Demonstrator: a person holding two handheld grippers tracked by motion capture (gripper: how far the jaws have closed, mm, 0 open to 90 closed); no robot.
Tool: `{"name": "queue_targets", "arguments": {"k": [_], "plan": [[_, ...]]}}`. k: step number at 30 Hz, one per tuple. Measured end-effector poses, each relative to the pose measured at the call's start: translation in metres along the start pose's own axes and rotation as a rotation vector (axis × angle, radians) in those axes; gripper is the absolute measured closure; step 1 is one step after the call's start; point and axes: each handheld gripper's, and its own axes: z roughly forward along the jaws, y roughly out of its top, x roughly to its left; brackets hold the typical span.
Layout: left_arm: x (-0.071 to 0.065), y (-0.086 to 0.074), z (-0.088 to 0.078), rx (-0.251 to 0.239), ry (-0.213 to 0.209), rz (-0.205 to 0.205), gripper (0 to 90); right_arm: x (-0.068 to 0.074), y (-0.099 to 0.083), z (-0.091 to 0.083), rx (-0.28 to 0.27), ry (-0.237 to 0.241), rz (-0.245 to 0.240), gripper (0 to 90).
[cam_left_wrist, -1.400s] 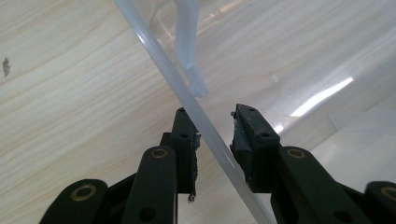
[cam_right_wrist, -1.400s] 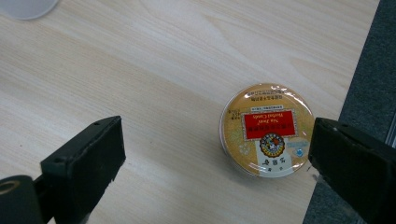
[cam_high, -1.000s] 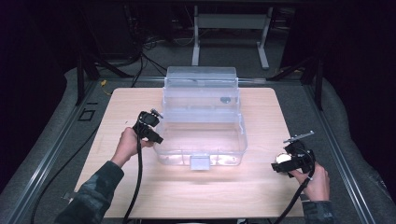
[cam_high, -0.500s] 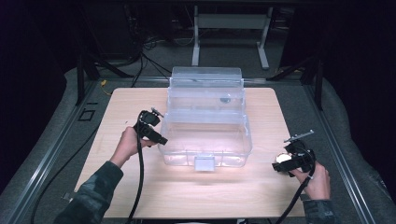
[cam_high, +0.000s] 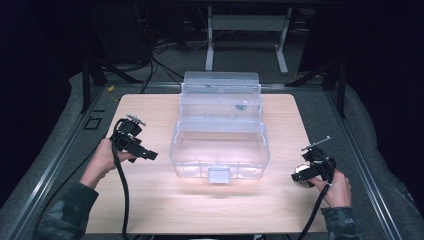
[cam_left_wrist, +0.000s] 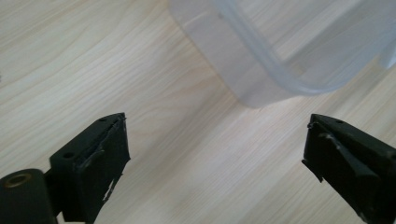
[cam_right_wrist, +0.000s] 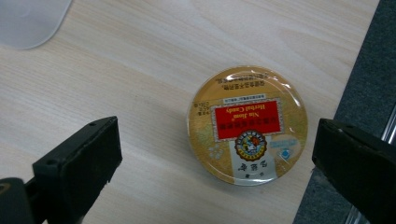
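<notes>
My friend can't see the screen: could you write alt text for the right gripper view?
A round gold candy tin with a red label lies flat on the wooden table, between two open black fingers, untouched. Grey floor borders the right.

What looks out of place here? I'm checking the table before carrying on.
Nothing spilled or damaged. The clear box stands open, its lid up. The round candy tin lies flat near the table's right edge, between the right gripper's open jaws.

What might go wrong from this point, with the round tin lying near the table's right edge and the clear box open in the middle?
1. The round tin lies flat close to the table edge; the open right gripper might nudge it off.
2. Its low, glossy shape may slip from the pads.
3. The left gripper, jaws just opened and empty, sits near the clear box and could bump it.
</notes>
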Motion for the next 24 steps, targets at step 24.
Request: {"name": "queue_targets", "arguments": {"k": [24], "plan": [[0.024,-0.061,0.012,0.05,0.064,-0.045,0.2,-0.016,0.004,0.033,0.111,-0.011,0.039,19.3]]}}
